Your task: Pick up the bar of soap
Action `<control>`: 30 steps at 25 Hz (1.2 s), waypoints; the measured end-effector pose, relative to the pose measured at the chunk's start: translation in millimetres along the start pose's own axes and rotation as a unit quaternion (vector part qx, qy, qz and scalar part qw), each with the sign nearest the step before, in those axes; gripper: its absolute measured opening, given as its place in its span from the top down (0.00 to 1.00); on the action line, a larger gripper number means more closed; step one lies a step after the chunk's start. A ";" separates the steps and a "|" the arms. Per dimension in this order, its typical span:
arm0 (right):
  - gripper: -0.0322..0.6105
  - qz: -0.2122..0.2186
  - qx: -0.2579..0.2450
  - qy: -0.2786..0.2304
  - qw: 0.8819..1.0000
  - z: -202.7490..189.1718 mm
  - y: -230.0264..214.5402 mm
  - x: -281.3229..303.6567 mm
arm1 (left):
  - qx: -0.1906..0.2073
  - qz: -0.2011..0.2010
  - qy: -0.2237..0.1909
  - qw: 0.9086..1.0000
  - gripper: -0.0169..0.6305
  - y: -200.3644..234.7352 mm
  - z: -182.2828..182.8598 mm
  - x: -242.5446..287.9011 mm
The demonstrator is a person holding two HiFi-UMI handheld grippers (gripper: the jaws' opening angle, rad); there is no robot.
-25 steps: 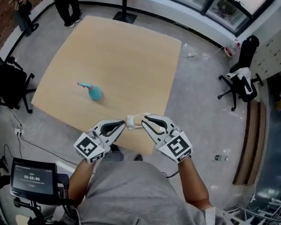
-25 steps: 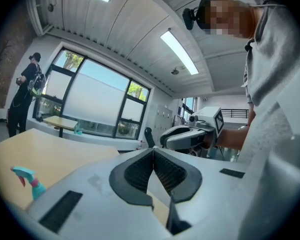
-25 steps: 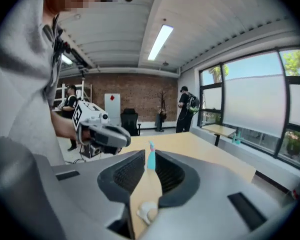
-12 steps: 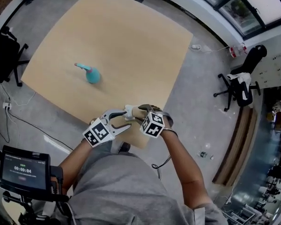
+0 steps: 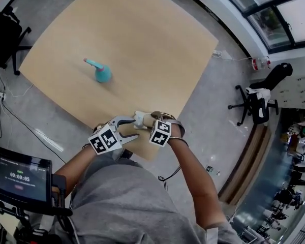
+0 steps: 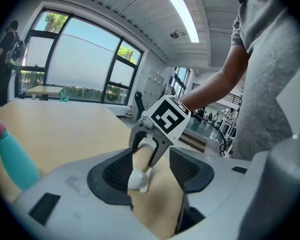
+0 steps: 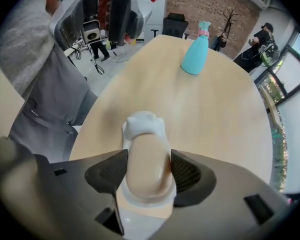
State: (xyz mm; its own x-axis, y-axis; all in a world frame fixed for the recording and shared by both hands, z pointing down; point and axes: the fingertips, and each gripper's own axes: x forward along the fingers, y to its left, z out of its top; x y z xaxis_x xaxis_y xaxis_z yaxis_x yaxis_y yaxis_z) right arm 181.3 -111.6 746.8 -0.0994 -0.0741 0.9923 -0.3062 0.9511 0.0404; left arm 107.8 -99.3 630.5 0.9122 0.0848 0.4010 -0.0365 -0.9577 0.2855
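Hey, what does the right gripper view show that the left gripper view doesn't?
Only the right gripper view: the brick wall and the bar of soap seen full length from above. Only the left gripper view: the ceiling strip light and a second table farther off. Both: the wooden table, the teal bottle and the white soap dish.

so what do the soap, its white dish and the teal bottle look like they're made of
Soap bar: waxy solid soap, smooth, with a soft highlight on its beige top. White dish: glossy, moulded with a cat-like end; ceramic or plastic, can't tell. Teal bottle: even matte colour, likely plastic or coated ceramic.
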 end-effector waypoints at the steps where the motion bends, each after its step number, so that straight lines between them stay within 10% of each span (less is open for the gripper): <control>1: 0.54 0.001 0.006 -0.004 1.000 0.4 1.1 -1.4 | -0.002 -0.001 0.001 1.000 0.65 -1.3 -1.2 1.1; 30: 0.54 -0.007 -0.015 -0.015 1.000 1.8 1.0 -61.6 | -0.036 0.014 0.003 0.999 0.65 11.9 -13.2 3.0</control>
State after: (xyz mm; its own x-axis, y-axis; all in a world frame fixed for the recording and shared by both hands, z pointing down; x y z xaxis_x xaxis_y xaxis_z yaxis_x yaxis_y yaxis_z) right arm 185.4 -106.6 685.5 -0.1231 -0.0965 0.9877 -0.2797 0.9583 0.0588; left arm 104.7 -106.8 646.5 0.9079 0.0601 0.4149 -0.0910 -0.9378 0.3352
